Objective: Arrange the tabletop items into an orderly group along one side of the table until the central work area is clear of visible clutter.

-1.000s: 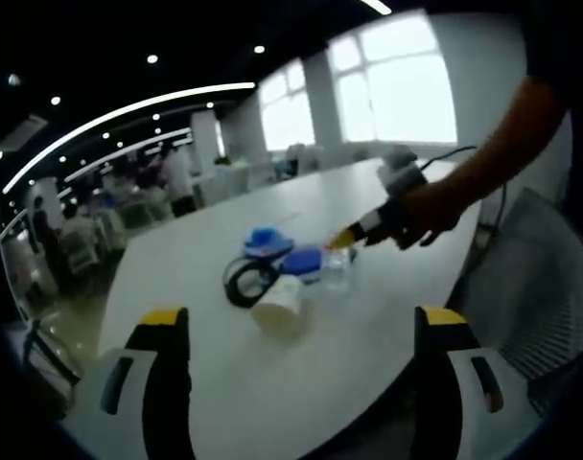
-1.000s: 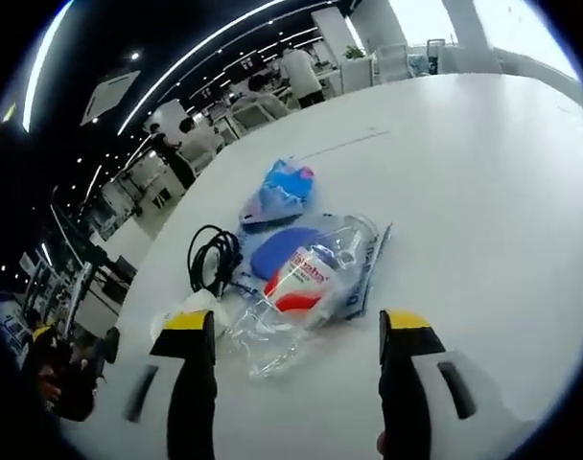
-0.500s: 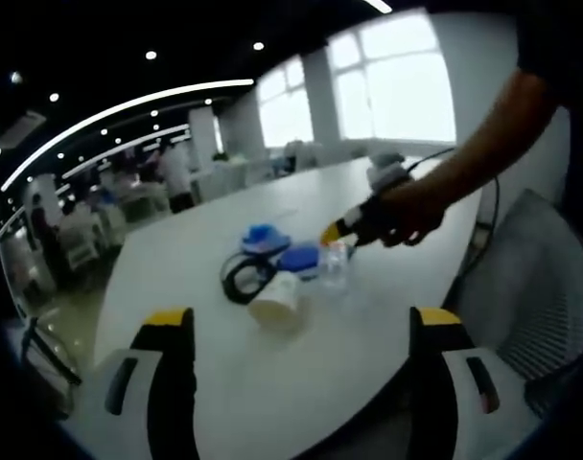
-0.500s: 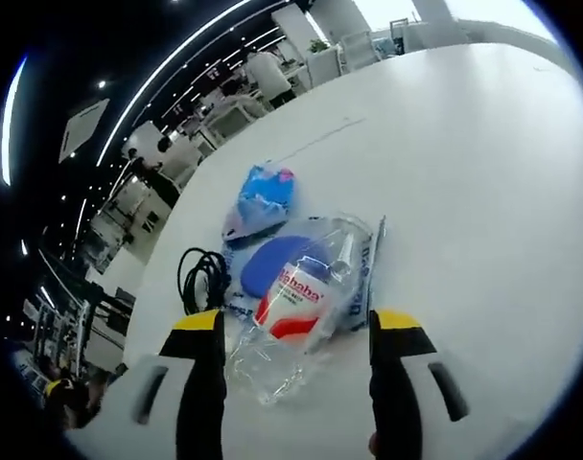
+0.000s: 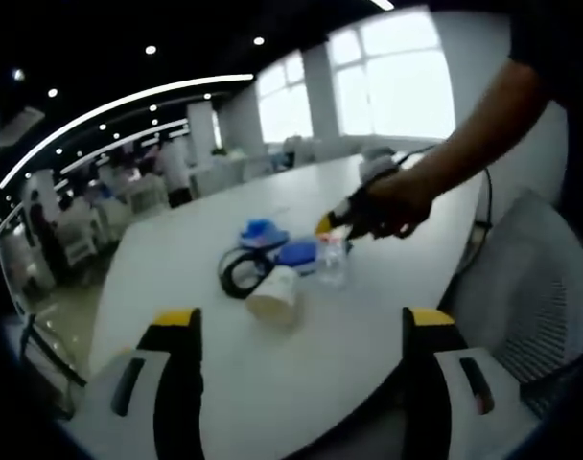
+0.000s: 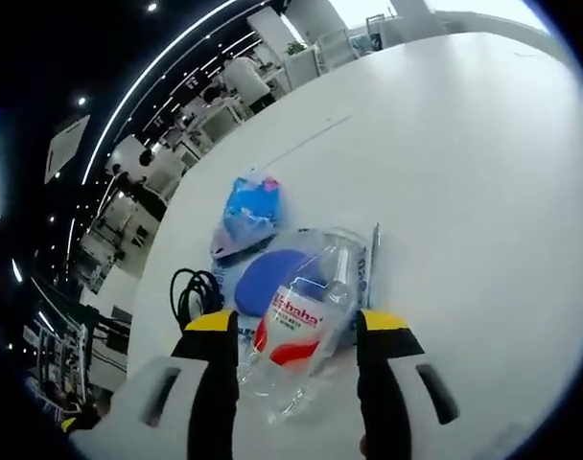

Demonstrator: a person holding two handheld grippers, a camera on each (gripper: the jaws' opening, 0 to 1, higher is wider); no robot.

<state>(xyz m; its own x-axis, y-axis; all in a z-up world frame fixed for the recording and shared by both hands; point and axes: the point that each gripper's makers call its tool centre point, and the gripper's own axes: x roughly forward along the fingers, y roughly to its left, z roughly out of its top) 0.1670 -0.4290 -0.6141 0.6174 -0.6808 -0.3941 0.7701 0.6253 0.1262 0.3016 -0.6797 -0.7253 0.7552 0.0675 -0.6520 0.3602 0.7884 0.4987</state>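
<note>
In the right gripper view, the right gripper point(image 6: 296, 335) is spread wide, nothing yet clamped, and a clear plastic bottle with a red and white label point(image 6: 301, 331) is seen lying on its side between the two yellow-tipped jaws. Whether the jaws touch it cannot be told. In the left gripper view, the left gripper point(image 5: 296, 335) is held released above the near edge of the white table point(image 5: 215, 383), well apart from the clutter.

The likeliest fault is judged to be a slip: the bottle is round, thin-walled and apparently empty, so it could be squeezed out of the jaws or rolled away if they are closed off-centre. A thin pen-like stick point(image 6: 371, 259) lies just beside the bottle on the right and could be caught or flicked aside.

Just beyond the bottle, a flat round blue disc point(image 6: 268, 273) is partly overlapped by it and could be dragged along. To the left, a coiled black cable point(image 6: 191, 292) lies near the left jaw. Farther off, a crumpled blue and pink packet point(image 6: 248, 211) rests on the table. In the left gripper view, a white paper cup point(image 5: 275, 292) is seen tipped on its side near the cable, at the near end of the cluster.

The items sit bunched together towards the middle of the table, so the sorting is judged barely begun. At the far side, desks, chairs and standing people are seen.
</note>
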